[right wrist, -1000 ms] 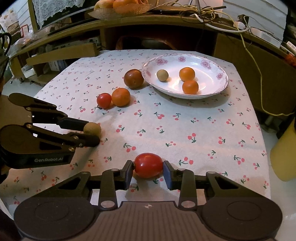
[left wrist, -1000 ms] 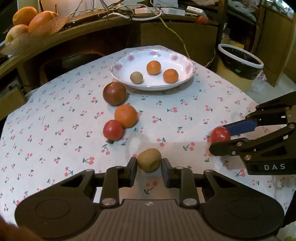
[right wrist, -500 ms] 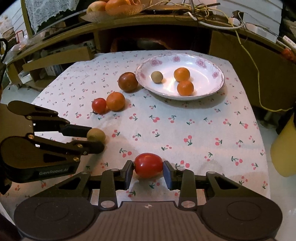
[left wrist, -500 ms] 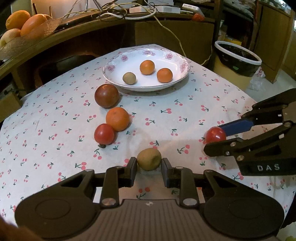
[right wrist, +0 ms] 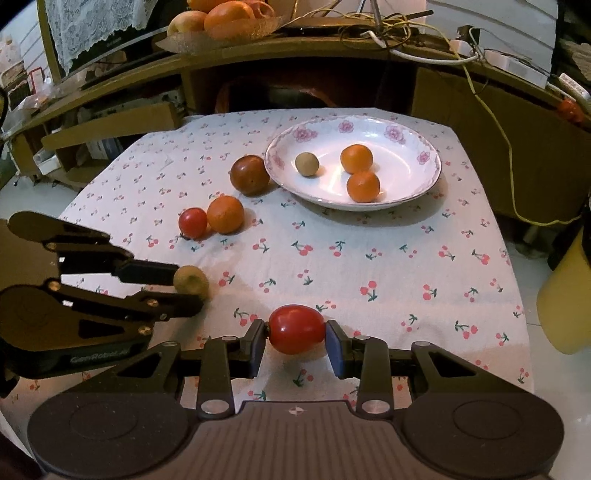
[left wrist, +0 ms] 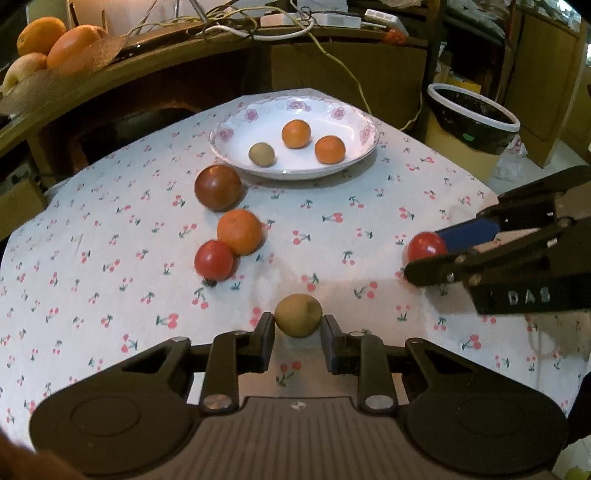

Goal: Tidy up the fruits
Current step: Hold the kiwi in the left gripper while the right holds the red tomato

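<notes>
A cherry-print cloth covered the bench [left wrist: 369, 206], with a flowered plate [left wrist: 364, 120] near its far edge. The left gripper [left wrist: 297, 325] was closed on a brown fruit [left wrist: 298, 314], the right gripper [right wrist: 295, 334] on a red tomato [right wrist: 295, 328], both held over the near edge, apparently bound for the plate. Open cloth lay ahead toward the plate; three loose fruits [left wrist: 239, 232] crowded the left side.

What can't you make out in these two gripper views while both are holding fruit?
- Left wrist view: whether the brown fruit is lifted off the tablecloth; the left gripper hides its underside.
- Right wrist view: the same for the red tomato in the right gripper.
- Both views: the fruit bowl on the shelf is cut off by the edge.
</notes>
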`<state>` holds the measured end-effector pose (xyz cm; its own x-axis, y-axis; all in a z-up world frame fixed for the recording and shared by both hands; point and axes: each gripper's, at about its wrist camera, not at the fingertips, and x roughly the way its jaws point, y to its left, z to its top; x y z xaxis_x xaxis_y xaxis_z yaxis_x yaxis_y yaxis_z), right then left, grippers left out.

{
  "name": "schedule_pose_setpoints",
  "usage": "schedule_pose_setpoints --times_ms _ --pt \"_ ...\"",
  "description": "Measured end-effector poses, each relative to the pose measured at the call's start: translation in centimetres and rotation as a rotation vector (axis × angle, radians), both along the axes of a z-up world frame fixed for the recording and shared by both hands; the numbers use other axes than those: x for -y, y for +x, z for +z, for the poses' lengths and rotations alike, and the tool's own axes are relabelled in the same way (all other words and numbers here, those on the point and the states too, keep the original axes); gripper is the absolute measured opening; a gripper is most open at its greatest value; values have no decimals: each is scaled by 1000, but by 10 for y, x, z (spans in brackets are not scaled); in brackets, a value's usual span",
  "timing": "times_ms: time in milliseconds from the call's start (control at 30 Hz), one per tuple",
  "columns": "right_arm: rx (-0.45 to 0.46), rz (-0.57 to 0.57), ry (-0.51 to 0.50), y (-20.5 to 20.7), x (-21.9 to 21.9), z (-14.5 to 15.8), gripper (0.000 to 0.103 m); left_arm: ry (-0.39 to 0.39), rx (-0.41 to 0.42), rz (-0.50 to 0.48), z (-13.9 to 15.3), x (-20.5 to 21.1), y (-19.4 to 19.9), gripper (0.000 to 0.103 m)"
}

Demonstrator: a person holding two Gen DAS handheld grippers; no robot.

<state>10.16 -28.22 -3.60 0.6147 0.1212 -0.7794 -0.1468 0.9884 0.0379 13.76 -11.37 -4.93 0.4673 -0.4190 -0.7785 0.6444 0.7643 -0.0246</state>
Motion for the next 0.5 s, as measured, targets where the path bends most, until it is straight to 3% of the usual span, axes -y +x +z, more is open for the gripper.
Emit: schedule_pose_setpoints --times_ms 500 --pt "-13 -17 12 4 1 -2 35 -21 -14 18 -1 4 7 32"
